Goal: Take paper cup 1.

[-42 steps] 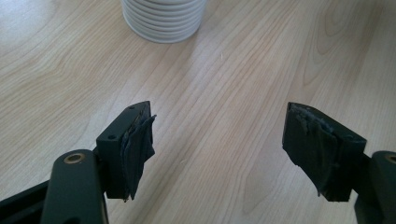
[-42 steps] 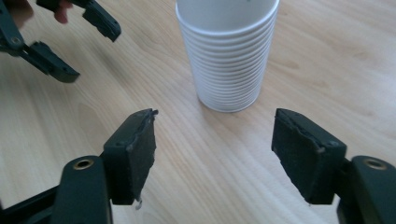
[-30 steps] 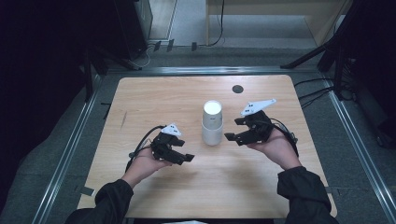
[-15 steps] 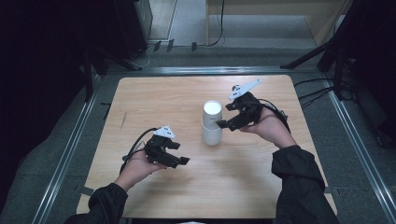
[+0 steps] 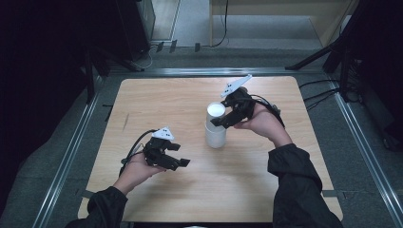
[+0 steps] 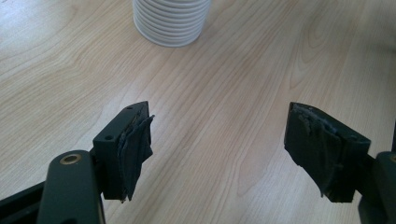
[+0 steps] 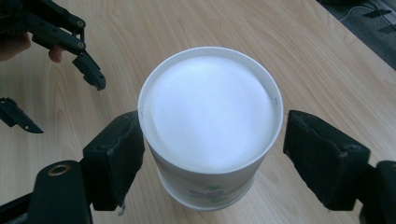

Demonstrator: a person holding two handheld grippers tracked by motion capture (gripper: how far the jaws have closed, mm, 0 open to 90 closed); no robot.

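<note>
My right gripper [image 7: 210, 154] is straddling the upturned white paper cup stack [image 5: 215, 124], jaws just opening, one pad touching; my left gripper [image 5: 183, 163], at seven o'clock, is gaping empty over the wooden tabletop [image 5: 161, 102].

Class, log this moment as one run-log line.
right gripper: open, jaws just opened, astride top of upturned paper cup stack | left gripper: open, empty, over table

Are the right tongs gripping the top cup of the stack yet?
Not gripping. In the right gripper view, the right tongs straddle the top cup: one pad sits at its wall, contact unclear, while wood shows between the other pad and the cup.
</note>
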